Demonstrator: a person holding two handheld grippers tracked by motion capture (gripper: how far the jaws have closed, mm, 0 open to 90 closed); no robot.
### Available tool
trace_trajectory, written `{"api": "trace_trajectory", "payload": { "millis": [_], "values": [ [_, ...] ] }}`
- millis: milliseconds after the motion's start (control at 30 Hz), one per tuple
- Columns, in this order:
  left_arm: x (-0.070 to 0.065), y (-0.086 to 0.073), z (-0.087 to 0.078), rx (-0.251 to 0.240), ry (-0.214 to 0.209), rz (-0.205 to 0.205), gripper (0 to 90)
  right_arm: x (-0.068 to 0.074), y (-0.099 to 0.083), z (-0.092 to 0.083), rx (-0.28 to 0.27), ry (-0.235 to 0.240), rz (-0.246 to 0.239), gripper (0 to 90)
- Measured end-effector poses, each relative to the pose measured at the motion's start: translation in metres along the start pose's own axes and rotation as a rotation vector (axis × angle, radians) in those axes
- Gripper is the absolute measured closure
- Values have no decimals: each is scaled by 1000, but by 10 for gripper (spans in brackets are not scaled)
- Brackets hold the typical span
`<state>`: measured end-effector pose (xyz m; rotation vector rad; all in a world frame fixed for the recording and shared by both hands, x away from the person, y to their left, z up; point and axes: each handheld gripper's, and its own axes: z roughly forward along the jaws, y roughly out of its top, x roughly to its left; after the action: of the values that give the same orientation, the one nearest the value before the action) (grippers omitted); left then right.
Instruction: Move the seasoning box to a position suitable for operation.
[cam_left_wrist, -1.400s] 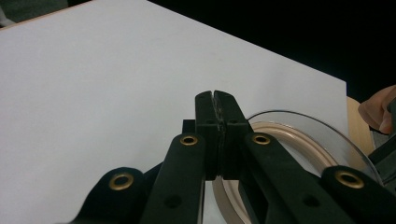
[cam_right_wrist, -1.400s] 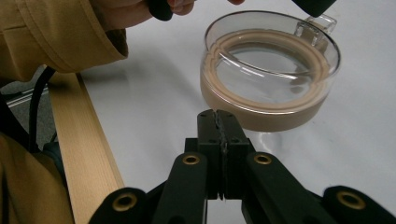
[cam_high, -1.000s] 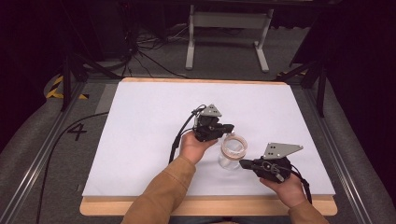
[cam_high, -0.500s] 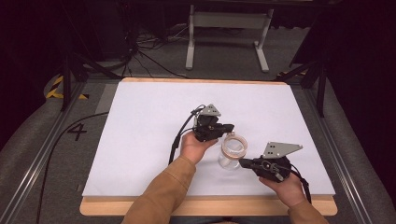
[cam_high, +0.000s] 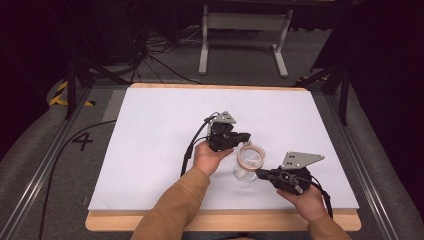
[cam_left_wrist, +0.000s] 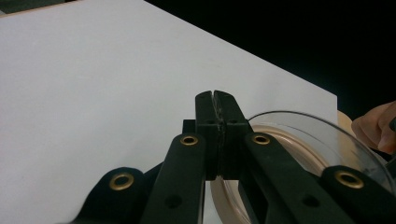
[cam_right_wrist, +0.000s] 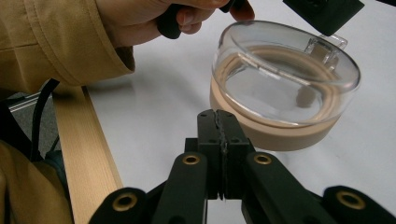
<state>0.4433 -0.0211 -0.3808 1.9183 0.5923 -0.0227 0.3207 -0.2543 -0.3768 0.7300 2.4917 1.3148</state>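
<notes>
- Nothing is differing from the earlier high views: both hands are staying where they were, and the clear round container (cam_high: 248, 161) is sitting in the same spot on the white table (cam_high: 150, 150).
- The left gripper (cam_high: 245, 136) is lying just beyond the container's far rim, its jaws pressed flat together and gripping nothing; in the left gripper view the closed tips (cam_left_wrist: 215, 100) are sitting over the container's edge (cam_left_wrist: 317, 144).
- The right gripper (cam_high: 260, 173) is pointing at the container's near side, jaws likewise fully closed and empty, just short of its tan band (cam_right_wrist: 275, 133) in the right gripper view.
- The container is standing upright, its clear domed lid facing up; being round, it is showing no long axis along the table.
- It is resting near the table's front edge, between the two grippers.
</notes>
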Motion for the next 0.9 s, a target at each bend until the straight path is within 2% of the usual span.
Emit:
{"api": "trace_trajectory", "payload": {
  "millis": [67,233,333,467,533,667,900],
  "values": [
    [0,0,0,5,-4,2,895,0,0,0,0,-2,0,894],
    [1,-1,0,1,-4,-26,890,-3,2,-1,-26,-26,20,894],
    [0,-1,-1,-3,-4,-15,883,-6,4,-2,-46,-50,37,894],
    [-1,0,-4,-5,28,1,840,-10,4,-3,-56,-54,50,895],
    [-1,0,-10,-22,34,-8,833,-10,4,-3,-57,-53,49,895],
    [-1,0,-22,-48,57,1,796,-11,6,-2,-62,-46,42,895],
    [0,-5,-51,-47,68,4,746,-16,13,-4,-94,-35,17,895]
  ]
}}
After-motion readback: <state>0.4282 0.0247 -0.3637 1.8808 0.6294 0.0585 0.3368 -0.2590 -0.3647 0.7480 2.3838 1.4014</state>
